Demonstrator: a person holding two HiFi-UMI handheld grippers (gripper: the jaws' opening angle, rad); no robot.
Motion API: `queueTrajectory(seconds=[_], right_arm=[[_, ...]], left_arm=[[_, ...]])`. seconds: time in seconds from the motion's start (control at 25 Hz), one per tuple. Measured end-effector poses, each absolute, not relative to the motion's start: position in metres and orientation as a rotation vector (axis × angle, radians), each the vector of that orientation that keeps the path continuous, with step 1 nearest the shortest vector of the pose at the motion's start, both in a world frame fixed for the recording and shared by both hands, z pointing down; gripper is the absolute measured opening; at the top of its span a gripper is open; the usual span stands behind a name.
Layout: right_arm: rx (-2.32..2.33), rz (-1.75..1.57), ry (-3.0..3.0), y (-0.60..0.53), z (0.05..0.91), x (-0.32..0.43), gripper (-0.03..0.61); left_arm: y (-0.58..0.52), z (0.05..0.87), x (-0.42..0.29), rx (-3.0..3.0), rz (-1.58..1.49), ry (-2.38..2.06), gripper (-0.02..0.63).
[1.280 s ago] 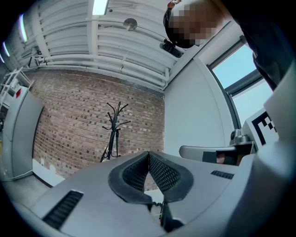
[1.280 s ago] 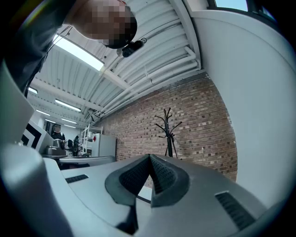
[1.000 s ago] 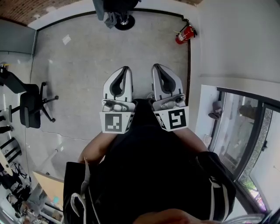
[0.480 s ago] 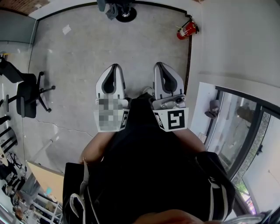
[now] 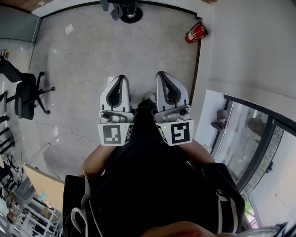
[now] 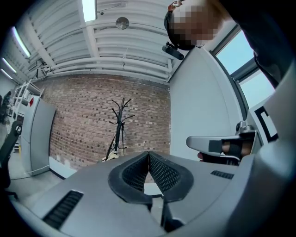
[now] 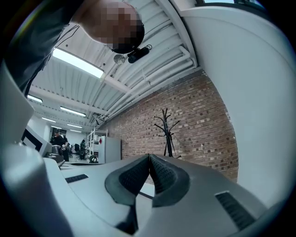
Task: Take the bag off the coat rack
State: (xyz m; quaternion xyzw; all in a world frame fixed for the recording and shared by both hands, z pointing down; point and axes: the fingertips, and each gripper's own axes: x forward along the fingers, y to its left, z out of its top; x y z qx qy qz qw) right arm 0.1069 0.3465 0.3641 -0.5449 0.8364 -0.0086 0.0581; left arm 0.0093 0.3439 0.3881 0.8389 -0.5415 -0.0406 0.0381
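A black coat rack [image 6: 119, 127] stands far off against the brick wall. A pale bag [image 6: 112, 155] hangs low on it by long straps. In the right gripper view only the rack's [image 7: 167, 132] upper part shows above the gripper body. In the head view the rack's foot [image 5: 131, 13] sits at the top edge with dark cloth beside it. My left gripper [image 5: 121, 78] and right gripper [image 5: 161, 74] are held side by side in front of the person's body, well short of the rack. Both are shut with nothing between the pads [image 6: 159, 171].
Bare concrete floor lies between me and the rack. A red fire extinguisher [image 5: 194, 32] stands by the white wall on the right. A black office chair [image 5: 25, 95] is at the left. A grey cabinet [image 6: 39, 134] stands left of the rack, and glass panels [image 5: 249, 139] are at the right.
The rack's foot has slid toward the top edge of the head view. Both grippers have drifted slightly left and closer together, still shut.
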Motion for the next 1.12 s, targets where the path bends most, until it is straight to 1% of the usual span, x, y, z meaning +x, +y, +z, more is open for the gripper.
queueTrajectory(seconds=[0.32, 0.68, 0.88, 1.12], right_arm=[[-1.631, -0.064, 2.546, 0.359, 0.377, 0.142, 0.018], [-1.710, -0.084, 2.491, 0.358, 0.383, 0.175, 0.018], [-1.712, -0.200, 2.447, 0.358, 0.402, 0.203, 0.018], [-1.750, -0.163, 2.426, 0.338, 0.397, 0.206, 0.018]], left_arm=[[0.359, 0.394, 0.042, 2.571, -0.115, -1.669, 0.020], [0.345, 0.393, 0.066, 2.586, -0.113, -1.614, 0.020], [0.342, 0.404, 0.102, 2.634, -0.105, -1.516, 0.019], [0.320, 0.395, 0.099, 2.660, -0.116, -1.499, 0.020]])
